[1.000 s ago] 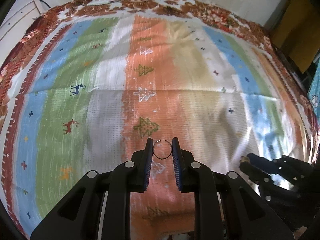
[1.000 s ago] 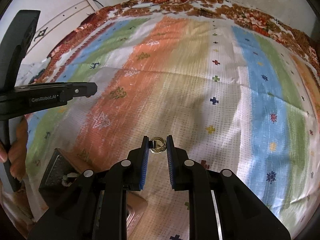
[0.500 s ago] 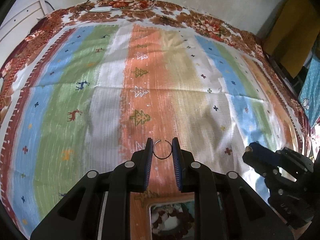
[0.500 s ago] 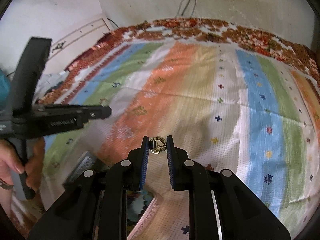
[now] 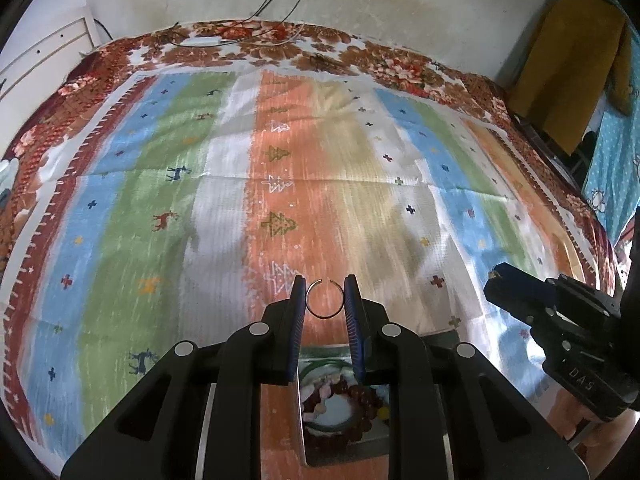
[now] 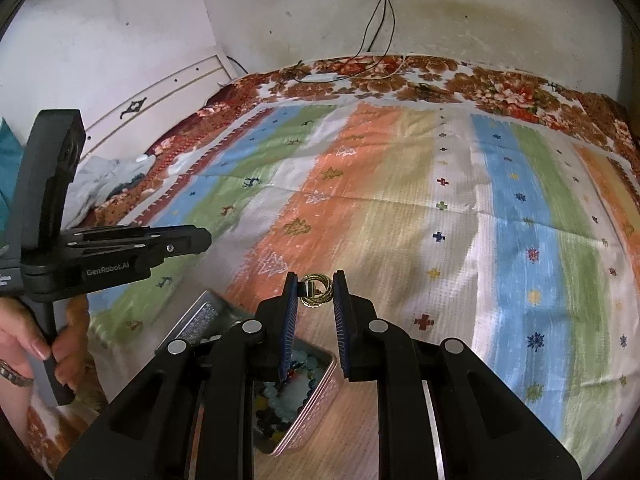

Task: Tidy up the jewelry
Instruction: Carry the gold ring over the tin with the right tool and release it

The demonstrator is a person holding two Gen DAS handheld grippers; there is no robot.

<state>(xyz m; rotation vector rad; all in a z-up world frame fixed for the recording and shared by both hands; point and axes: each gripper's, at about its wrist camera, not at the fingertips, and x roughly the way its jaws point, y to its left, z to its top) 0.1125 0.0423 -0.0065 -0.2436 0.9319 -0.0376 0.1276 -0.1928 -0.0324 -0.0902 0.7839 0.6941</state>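
Note:
My left gripper (image 5: 325, 298) is shut on a thin silver open ring (image 5: 324, 315), held above the striped bedspread. Below and behind its fingers lies an open metal jewelry box (image 5: 344, 446) with red beads and other pieces inside. My right gripper (image 6: 316, 290) is shut on a gold coiled ring (image 6: 317, 298), also held in the air. The same box (image 6: 316, 396) shows under its fingers, filled with coloured beads, its lid (image 6: 200, 316) leaning open at the left. The left gripper also shows in the right wrist view (image 6: 200, 240), and the right gripper in the left wrist view (image 5: 496, 280).
The striped bedspread (image 5: 360, 184) covers a bed up to the white wall. A white cable (image 6: 352, 76) lies at the far edge. A yellow cloth (image 5: 568, 60) hangs at the far right. A grey garment (image 6: 108, 180) lies at the bed's left side.
Both grippers have risen and pulled back with their rings, so the open jewelry box has come into view under their fingers. Grips are unchanged.

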